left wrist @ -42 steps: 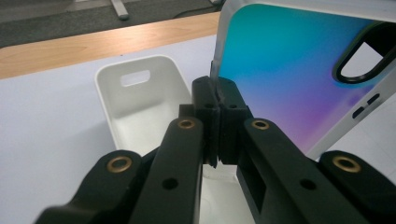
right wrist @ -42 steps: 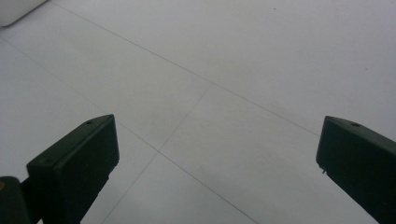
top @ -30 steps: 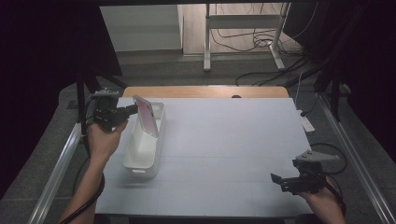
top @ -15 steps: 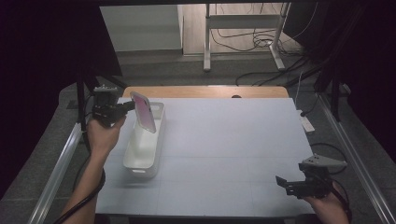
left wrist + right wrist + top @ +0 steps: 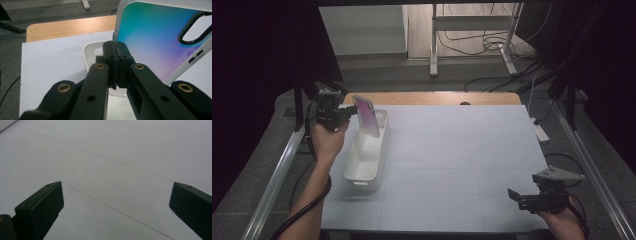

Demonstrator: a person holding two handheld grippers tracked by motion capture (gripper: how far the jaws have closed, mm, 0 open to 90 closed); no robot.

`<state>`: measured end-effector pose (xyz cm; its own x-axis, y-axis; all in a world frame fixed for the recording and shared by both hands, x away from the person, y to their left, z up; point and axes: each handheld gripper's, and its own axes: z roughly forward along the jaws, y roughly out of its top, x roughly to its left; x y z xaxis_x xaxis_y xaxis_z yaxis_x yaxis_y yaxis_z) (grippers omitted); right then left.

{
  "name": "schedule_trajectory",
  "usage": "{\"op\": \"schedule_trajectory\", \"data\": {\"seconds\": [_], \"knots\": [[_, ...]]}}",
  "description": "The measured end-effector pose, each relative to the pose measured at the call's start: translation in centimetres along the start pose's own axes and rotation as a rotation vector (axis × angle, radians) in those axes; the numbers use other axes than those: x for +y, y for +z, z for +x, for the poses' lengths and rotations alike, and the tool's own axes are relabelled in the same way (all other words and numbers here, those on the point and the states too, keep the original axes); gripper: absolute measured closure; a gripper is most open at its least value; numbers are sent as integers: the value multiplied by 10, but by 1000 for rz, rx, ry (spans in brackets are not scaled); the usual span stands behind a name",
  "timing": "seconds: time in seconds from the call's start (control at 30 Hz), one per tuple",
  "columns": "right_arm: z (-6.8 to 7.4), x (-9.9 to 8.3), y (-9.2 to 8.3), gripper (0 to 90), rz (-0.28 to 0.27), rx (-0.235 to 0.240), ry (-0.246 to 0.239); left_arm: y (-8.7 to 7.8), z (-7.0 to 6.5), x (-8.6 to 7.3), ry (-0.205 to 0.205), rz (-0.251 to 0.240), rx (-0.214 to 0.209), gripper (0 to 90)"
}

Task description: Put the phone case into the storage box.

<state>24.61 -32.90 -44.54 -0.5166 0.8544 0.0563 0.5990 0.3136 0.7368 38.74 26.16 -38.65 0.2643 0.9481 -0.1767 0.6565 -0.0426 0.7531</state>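
A phone case (image 5: 366,116) with a pink, purple and teal back and a clear rim stands upright above the far end of a long white bin (image 5: 362,167) at the table's left. My left gripper (image 5: 348,113) is shut on the case's edge (image 5: 115,40), holding it in the air; close up the case (image 5: 160,37) shows its camera cut-out at the right. The bin's far rim (image 5: 93,47) lies just beyond the jaws. My right gripper (image 5: 518,198) hovers low over the bare white table near the front right corner, its jaws wide apart with nothing between them (image 5: 115,197).
The white table top (image 5: 462,145) has a wooden strip (image 5: 432,97) along its far edge. Metal rails (image 5: 277,170) run down both sides of the table. Cables and a stand's legs (image 5: 472,45) are on the floor beyond.
My left gripper has carried the phone case a little farther back and left over the bin. My right gripper has drawn back toward the front right corner.
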Motion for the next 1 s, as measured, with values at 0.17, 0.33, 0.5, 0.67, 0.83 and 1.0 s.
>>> {"op": "schedule_trajectory", "data": {"seconds": [0.17, 0.33, 0.5, 0.67, 0.83, 1.0], "knots": [[0, 0, 0, 0, -2, 4, -1, 9, 3, -1, -15, -4, 8, 883], [0, 0, -1, 0, -7, 4, 1, 17, 5, -2, -15, -3, 24, 883], [0, 0, -1, 0, -10, 6, 1, 25, 8, -2, -24, 1, 36, 883], [0, 0, 0, 0, -6, 7, -3, 33, 10, -3, -32, 2, 49, 883], [1, 0, 0, 0, -4, 8, -10, 43, 11, -5, -43, 7, 67, 883], [1, 0, 0, 0, -5, 11, -9, 52, 11, -5, -53, 5, 78, 883]]}}
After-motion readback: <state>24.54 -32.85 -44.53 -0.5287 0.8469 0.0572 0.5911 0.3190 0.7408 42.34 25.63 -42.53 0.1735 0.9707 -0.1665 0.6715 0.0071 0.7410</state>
